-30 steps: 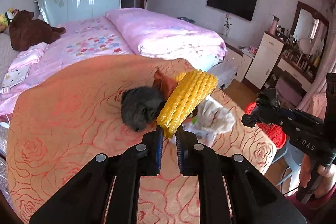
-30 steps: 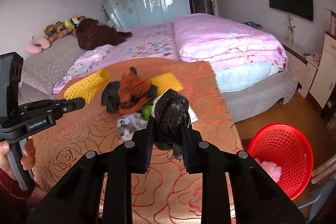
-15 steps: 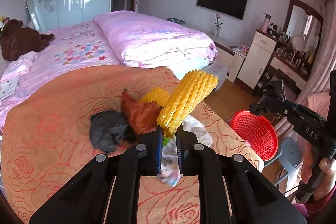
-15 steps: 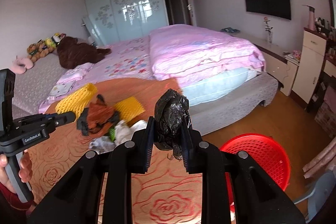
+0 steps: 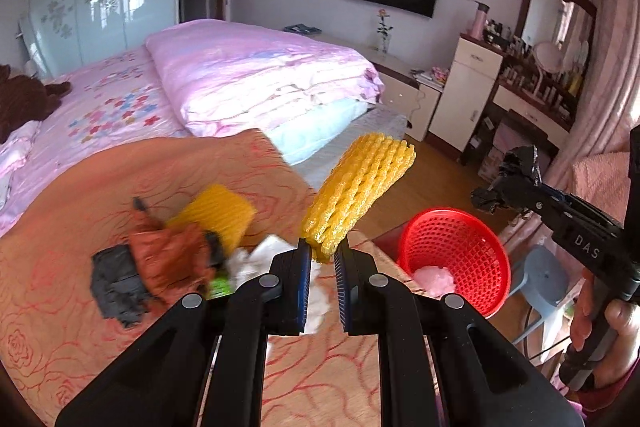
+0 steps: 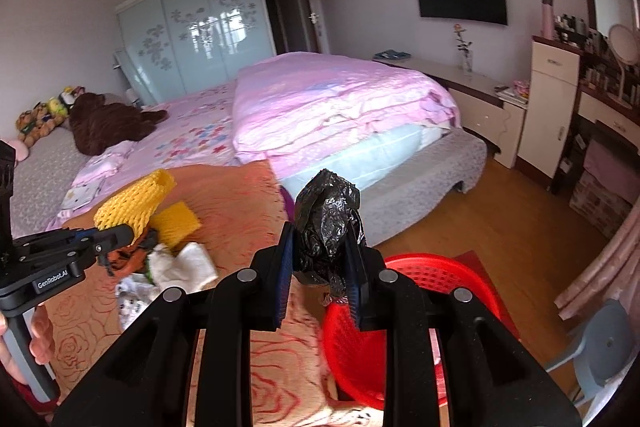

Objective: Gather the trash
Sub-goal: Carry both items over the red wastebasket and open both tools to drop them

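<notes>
My left gripper (image 5: 322,254) is shut on a yellow foam fruit net (image 5: 358,193), held above the right edge of the orange table (image 5: 80,327). My right gripper (image 6: 320,247) is shut on a crumpled black plastic bag (image 6: 326,223), hanging over the red mesh basket (image 6: 440,279) on the floor. In the left wrist view the basket (image 5: 456,247) holds something pale pink, and the right gripper (image 5: 492,197) with the bag is above its far rim. Trash lies on the table: another yellow foam net (image 5: 218,213), a brown wrapper (image 5: 168,259), dark grey plastic (image 5: 116,287) and white paper (image 5: 260,259).
A bed with a pink quilt (image 6: 332,99) stands behind the table. A white cabinet (image 5: 464,95) and a dressing table (image 5: 548,91) line the right wall. A light blue stool (image 6: 600,347) stands right of the basket, on wooden floor (image 6: 500,223).
Both grippers have swung to the right with their loads, from over the trash pile toward the red basket. The right gripper's bag now hangs over the basket's rim.
</notes>
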A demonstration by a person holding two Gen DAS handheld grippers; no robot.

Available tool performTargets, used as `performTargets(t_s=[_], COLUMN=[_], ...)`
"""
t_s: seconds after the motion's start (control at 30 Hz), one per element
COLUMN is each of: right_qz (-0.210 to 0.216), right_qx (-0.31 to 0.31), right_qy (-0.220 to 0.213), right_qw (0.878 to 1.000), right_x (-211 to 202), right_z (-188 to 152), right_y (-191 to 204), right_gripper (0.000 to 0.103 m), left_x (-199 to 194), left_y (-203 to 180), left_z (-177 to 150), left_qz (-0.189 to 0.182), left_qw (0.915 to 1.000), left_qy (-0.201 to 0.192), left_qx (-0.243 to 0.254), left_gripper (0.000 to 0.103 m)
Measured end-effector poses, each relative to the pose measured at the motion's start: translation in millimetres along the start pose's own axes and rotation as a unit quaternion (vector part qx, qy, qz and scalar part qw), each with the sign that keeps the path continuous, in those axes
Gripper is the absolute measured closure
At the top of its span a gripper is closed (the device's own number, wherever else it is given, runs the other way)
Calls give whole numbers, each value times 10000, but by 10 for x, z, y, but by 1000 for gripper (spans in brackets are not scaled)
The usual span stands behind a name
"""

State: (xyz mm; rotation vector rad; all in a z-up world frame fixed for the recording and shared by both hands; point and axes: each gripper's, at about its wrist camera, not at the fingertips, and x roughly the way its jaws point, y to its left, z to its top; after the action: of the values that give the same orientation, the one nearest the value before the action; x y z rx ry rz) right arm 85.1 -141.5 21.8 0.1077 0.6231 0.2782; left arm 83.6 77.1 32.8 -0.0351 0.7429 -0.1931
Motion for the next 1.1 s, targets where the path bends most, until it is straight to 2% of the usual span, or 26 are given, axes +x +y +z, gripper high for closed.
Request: performTargets(t_s=[0.23, 0.63, 1.1], right_qz=[-263, -606, -841], right_qx=[185, 392, 842], right_qy=[33, 175, 672], right_qw=[9995, 9972, 9906], right_x=[-1, 106, 475], right_z=[-56, -183, -447], right_y=[-289, -729, -1257], right_gripper=[80, 80, 79], left_x=[208, 525, 1176], left_y=[-360, -737, -1204], left_z=[30, 16, -74], left_qz=[-143, -217, -142], left_qw=[9994, 9972, 9888], left_qy=[146, 467, 1150], left_qx=[270, 536, 936], left_gripper=[92, 92, 92])
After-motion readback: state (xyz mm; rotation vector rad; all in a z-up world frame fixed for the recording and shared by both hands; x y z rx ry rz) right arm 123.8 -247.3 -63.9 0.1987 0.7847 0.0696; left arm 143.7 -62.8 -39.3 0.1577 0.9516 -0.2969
